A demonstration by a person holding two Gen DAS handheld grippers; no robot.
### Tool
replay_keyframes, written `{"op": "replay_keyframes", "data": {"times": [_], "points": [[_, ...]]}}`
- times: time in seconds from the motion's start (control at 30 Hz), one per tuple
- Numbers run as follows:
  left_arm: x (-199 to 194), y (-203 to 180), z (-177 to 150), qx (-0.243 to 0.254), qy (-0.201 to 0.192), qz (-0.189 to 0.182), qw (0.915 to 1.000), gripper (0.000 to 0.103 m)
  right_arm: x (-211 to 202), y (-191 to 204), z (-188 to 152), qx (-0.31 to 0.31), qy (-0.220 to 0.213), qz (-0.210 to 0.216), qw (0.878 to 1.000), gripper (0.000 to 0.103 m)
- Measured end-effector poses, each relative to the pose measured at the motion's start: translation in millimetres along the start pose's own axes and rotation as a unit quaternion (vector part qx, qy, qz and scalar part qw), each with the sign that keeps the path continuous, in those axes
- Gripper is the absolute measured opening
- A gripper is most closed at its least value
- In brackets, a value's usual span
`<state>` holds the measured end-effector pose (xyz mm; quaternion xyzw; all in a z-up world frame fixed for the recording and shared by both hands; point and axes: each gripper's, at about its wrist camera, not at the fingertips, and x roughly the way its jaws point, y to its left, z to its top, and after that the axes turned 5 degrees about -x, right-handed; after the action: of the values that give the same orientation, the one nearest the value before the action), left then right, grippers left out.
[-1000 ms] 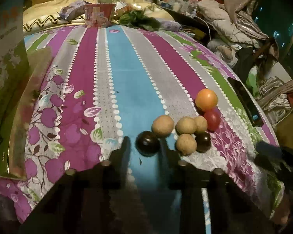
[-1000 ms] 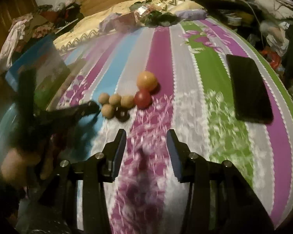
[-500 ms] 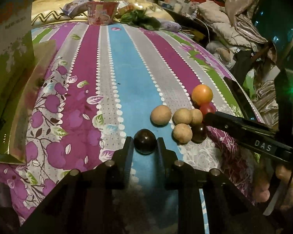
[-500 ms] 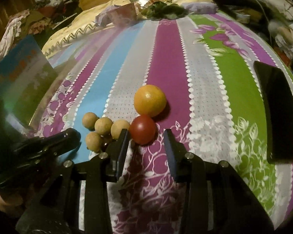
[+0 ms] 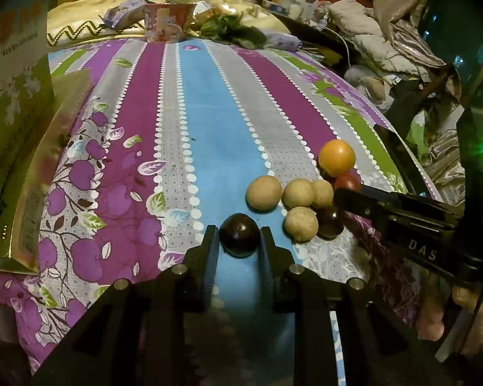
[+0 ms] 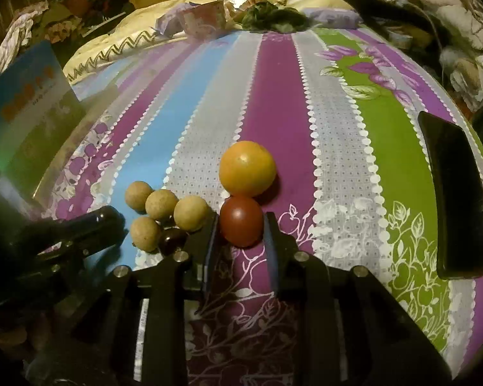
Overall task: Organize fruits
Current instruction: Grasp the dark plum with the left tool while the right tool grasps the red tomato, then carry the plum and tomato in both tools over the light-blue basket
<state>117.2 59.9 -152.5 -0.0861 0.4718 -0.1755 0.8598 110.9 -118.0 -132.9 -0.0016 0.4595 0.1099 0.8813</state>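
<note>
Now the left gripper (image 5: 239, 239) has its fingers clamped on a dark plum (image 5: 240, 239) on the bed's striped sheet (image 5: 222, 122), while the right gripper (image 6: 240, 230) has just been closing its fingers onto the red tomato (image 6: 241, 220), touching the orange (image 6: 247, 168). Tan round fruits (image 6: 190, 213) cluster just beside; a phone (image 6: 455, 196) lies well apart.

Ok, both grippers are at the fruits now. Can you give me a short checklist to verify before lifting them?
1. Left gripper shut on the dark fruit: ok.
2. Right gripper, jaws just closing, shut on the red fruit: ok.
3. Red fruit free of the orange fruit: not ok, they touch.
4. Dark fruit apart from the tan fruits: ok.
5. Box open to receive fruit: cannot tell.
</note>
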Motion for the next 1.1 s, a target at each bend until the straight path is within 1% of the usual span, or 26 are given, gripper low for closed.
{"op": "replay_keyframes", "data": {"times": [0.1, 0.23, 0.37, 0.4, 0.5, 0.57, 0.63, 0.77, 0.9, 1.1], "points": [[-1, -2, 0, 0.001, -0.001, 0.007, 1.0, 0.026, -3, 0, 0, 0.003, -0.004, -0.005, 1.0, 0.027], [-8, -5, 0, 0.002, -0.011, 0.016, 0.9998, 0.025, -26, -2, -3, 0.016, -0.031, -0.025, 0.999, 0.027], [-38, -14, 7, 0.007, -0.05, 0.017, 0.9986, 0.025, -66, 3, -4, 0.019, -0.074, -0.054, 0.996, 0.027], [-51, -18, 10, 0.01, -0.068, 0.019, 0.9975, 0.025, -76, 5, -3, 0.021, -0.086, -0.059, 0.994, 0.027], [-86, -30, 19, 0.014, -0.108, 0.03, 0.9936, 0.025, -105, 11, -1, 0.025, -0.118, -0.075, 0.99, 0.027], [-106, -36, 23, 0.015, -0.129, 0.032, 0.991, 0.025, -119, 16, 3, 0.027, -0.132, -0.081, 0.988, 0.027], [-129, -42, 26, 0.018, -0.154, 0.035, 0.9872, 0.025, -131, 22, 8, 0.027, -0.145, -0.084, 0.985, 0.027], [-166, -47, 31, 0.017, -0.184, 0.04, 0.982, 0.025, -146, 33, 18, 0.023, -0.158, -0.085, 0.983, 0.027], [-192, -43, 35, 0.011, -0.201, 0.046, 0.9785, 0.025, -159, 45, 24, 0.016, -0.172, -0.08, 0.982, 0.027], [-235, -26, 35, -0.013, -0.224, 0.067, 0.9723, 0.025, -184, 73, 35, -0.003, -0.195, -0.067, 0.979, 0.027]]}}
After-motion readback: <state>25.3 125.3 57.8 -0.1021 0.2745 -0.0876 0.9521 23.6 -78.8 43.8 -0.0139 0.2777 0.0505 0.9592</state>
